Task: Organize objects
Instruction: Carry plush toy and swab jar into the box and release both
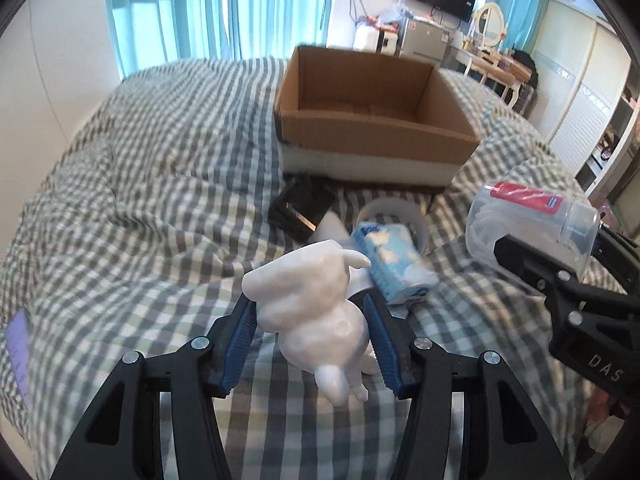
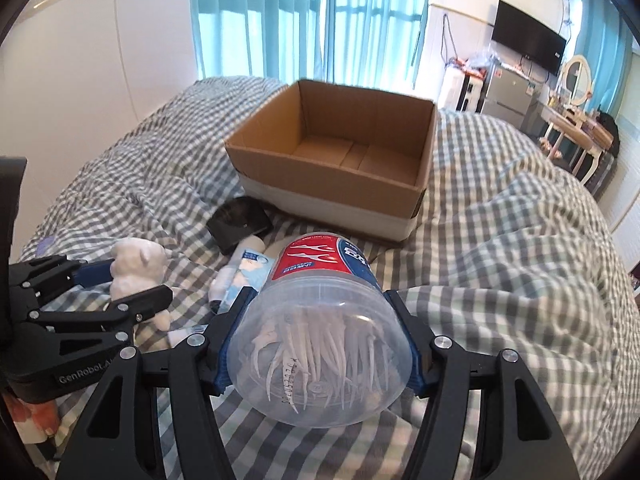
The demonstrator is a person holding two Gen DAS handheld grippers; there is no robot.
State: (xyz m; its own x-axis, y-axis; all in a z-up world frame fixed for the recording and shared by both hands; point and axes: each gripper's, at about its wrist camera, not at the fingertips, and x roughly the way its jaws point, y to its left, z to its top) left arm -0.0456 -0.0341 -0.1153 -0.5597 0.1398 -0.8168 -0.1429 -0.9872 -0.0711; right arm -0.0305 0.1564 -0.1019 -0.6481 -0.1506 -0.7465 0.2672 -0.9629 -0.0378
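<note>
Your left gripper (image 1: 312, 344) pinches the figurine (image 1: 312, 304) and your right gripper (image 2: 320, 340) clamps the tub (image 2: 320, 332), both above the bed (image 2: 500, 240) short of the empty box (image 2: 332, 152), so tilting the smooth tub risks it slipping free

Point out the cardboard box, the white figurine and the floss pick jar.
cardboard box (image 2: 320, 178), right wrist view, near wall.
white figurine (image 1: 308, 300), left wrist view, body.
floss pick jar (image 2: 320, 360), right wrist view, clear base.
</note>
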